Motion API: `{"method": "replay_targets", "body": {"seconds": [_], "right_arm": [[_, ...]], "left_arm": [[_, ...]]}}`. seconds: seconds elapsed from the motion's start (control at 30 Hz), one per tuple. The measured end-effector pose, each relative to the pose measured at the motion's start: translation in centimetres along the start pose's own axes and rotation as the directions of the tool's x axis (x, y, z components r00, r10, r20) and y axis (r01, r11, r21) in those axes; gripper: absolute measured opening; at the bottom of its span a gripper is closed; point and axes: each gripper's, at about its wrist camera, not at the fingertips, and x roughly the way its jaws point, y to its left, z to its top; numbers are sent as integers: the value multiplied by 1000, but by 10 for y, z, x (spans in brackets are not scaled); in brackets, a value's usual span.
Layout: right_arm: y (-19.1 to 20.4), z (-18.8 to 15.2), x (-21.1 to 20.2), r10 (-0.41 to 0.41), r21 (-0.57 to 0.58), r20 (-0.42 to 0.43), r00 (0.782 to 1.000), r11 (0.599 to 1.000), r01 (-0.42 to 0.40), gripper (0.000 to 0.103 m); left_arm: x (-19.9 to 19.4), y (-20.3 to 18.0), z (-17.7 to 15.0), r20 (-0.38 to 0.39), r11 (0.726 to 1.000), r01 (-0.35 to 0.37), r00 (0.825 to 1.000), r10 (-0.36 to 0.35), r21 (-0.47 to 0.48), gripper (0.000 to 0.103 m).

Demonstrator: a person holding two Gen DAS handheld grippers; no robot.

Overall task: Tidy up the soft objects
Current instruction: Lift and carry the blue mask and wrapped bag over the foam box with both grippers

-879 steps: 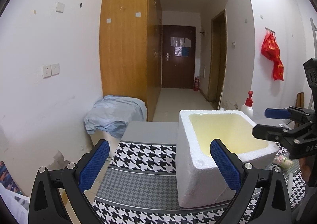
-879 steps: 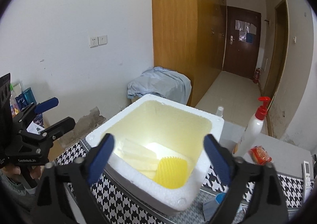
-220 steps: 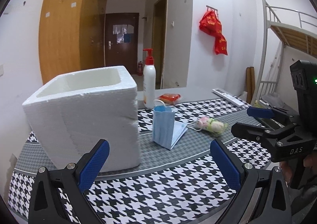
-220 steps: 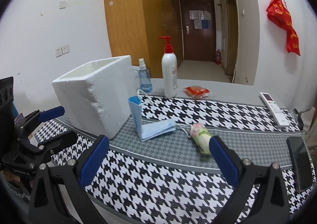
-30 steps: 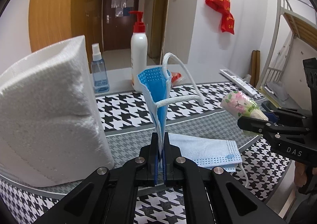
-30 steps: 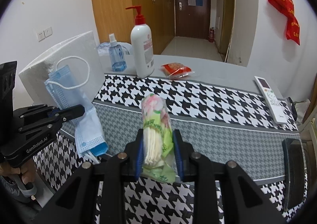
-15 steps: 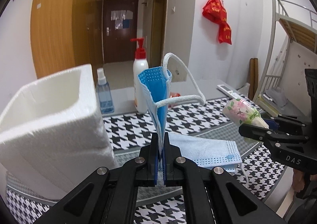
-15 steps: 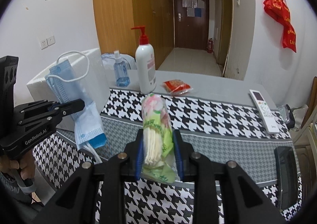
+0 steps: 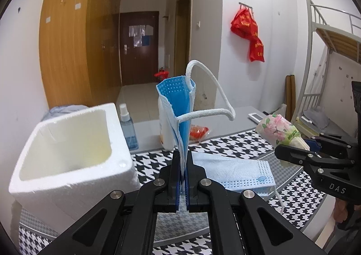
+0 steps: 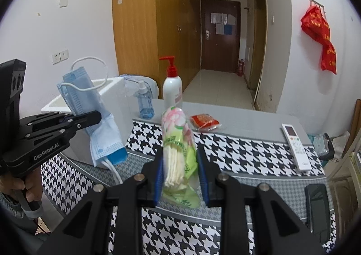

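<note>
Two soft things hang above the counter (image 10: 237, 119): my left gripper (image 9: 183, 178) clamped on a blue face mask (image 9: 180, 115), its long axis upright, just right of the open foam box (image 9: 67, 142), my right gripper (image 10: 180, 176) clamped on a floral tissue pack (image 10: 178, 137) farther off.

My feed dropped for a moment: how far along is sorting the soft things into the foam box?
Nothing visibly boxed yet: the white foam box shows only bare inner walls. In hand: the left gripper pinches blue face masks, and the right gripper clamps a floral tissue packet. Both are yet to be dropped into the box.
</note>
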Motion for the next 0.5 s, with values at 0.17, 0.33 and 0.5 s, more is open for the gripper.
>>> {"method": "replay_targets", "body": {"seconds": [0.17,0.33,0.5], "right_arm": [[4,5,-3,4,-3,15,1000,1000,-4,32],[8,11,-8,11,-9,41,999,1000,-11,32],[16,20,-10,31,-28,67,997,999,-29,32]], "left_arm": [[-6,4,5,18,1000,-3,1000,4,-4,3],[-16,10,13,48,1000,-15,999,15,-6,3],[-25,19,21,78,999,-35,996,36,-12,3]]}}
